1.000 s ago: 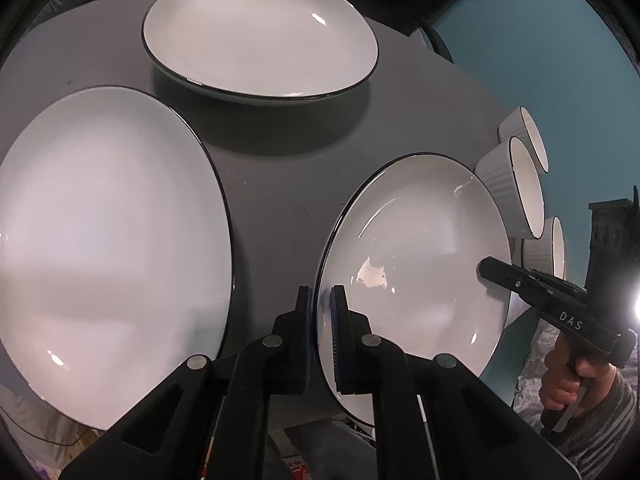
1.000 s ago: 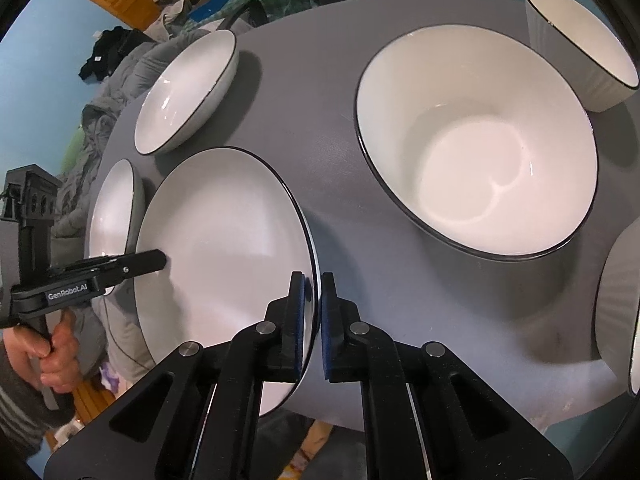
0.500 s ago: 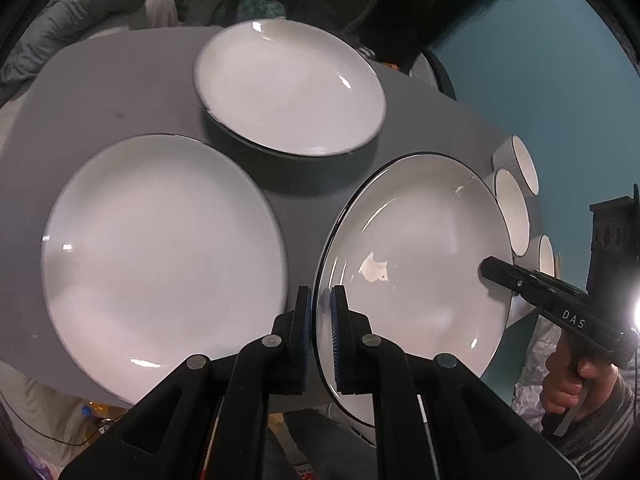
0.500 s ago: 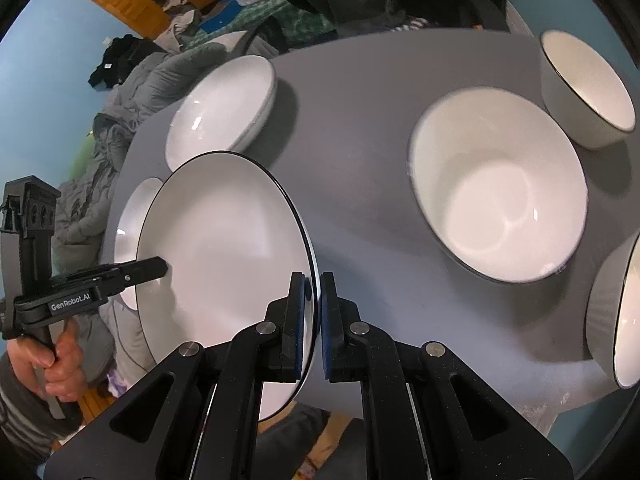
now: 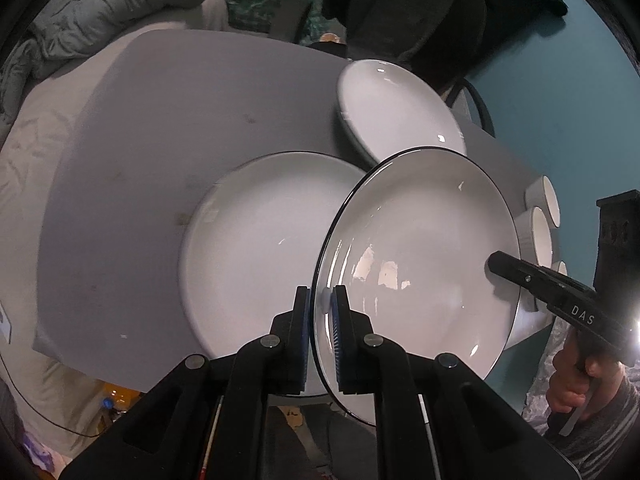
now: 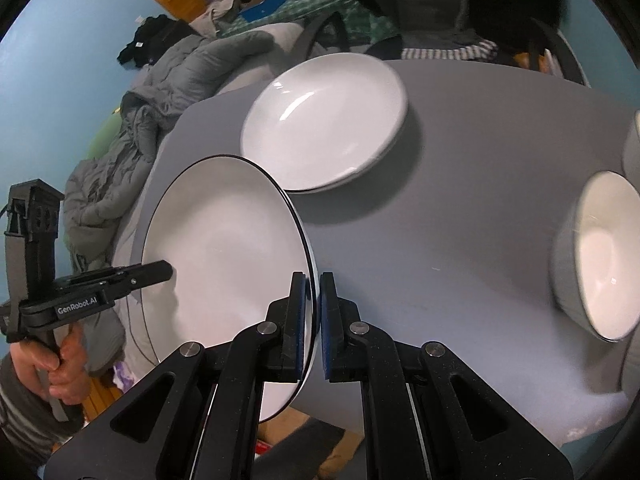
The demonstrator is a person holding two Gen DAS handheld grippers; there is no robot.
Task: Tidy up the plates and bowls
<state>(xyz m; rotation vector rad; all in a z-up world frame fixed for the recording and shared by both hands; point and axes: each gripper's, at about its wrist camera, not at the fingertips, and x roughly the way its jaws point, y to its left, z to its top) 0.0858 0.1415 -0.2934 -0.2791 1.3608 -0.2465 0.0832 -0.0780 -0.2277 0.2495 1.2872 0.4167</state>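
above the grey bench (image 5: 160, 152), left tongs (image 5: 321, 312) and right tongs (image 6: 313, 304) pinch opposite rims of a glossy white black-edged ceramic plate (image 5: 420, 264): stiff, slippery, breakable, best held by its rim.

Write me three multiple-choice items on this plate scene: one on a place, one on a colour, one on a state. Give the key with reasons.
1. Where does the large flat plate on the grey table lie in the left wrist view?
A. left of the held plate
B. right of it
C. on top of the bowls

2. What colour is the rim line of the held plate?
A. gold
B. black
C. red

3. How is the held plate gripped?
A. by one claw only
B. by neither claw
C. by both claws, on opposite rims

Key:
1 A, it lies left of and partly behind the held plate.
2 B, a thin dark line edges it.
3 C, the left claw and the right claw each pinch a rim.
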